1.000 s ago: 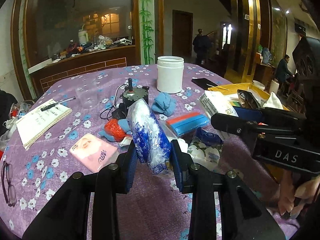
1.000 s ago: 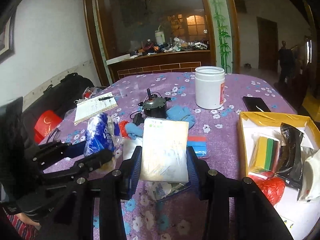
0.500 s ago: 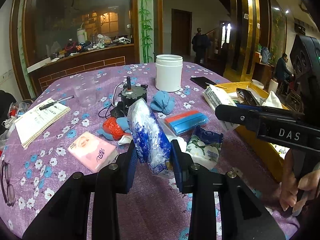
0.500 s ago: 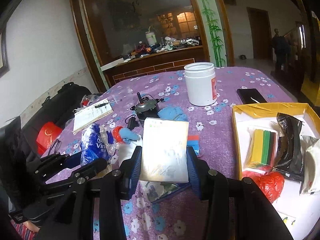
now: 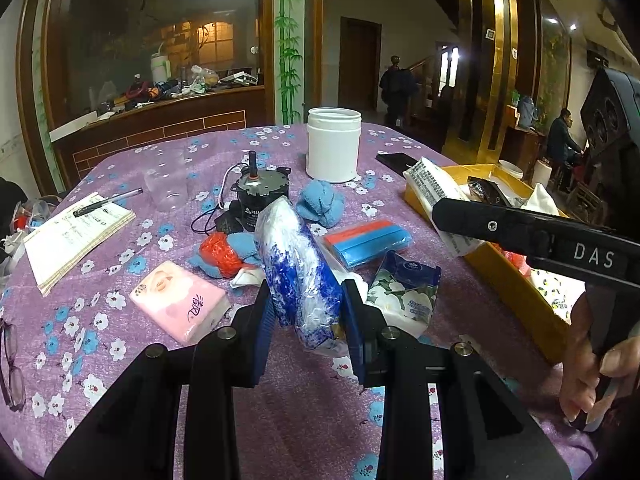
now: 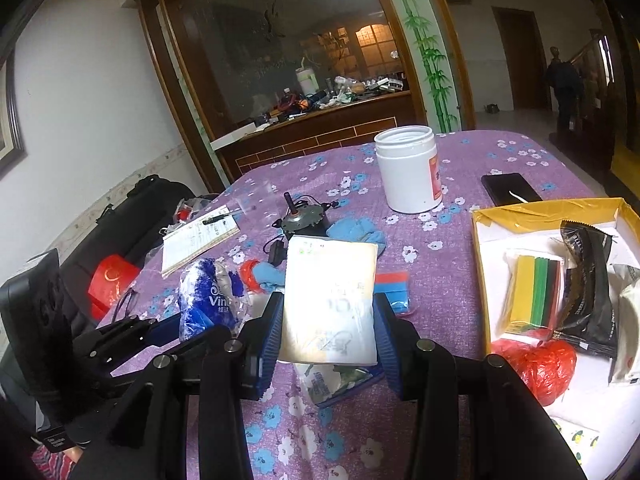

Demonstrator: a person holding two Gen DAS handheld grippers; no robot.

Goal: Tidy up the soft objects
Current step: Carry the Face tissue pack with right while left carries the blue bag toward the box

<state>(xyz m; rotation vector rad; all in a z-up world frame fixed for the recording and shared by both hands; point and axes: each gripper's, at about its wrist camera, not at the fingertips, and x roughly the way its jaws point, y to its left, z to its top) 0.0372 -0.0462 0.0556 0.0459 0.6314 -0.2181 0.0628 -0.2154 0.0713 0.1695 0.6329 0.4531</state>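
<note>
Blue-white pack (image 5: 298, 264) clamped between left claw (image 5: 306, 320) fingers.

"DAS" in white letters on the black right gripper (image 5: 592, 258), right of frame — and "Vin", partly cut off, on the blue-and-white tissue pack (image 6: 210, 302), lower left. Other print is too small to read.
</note>
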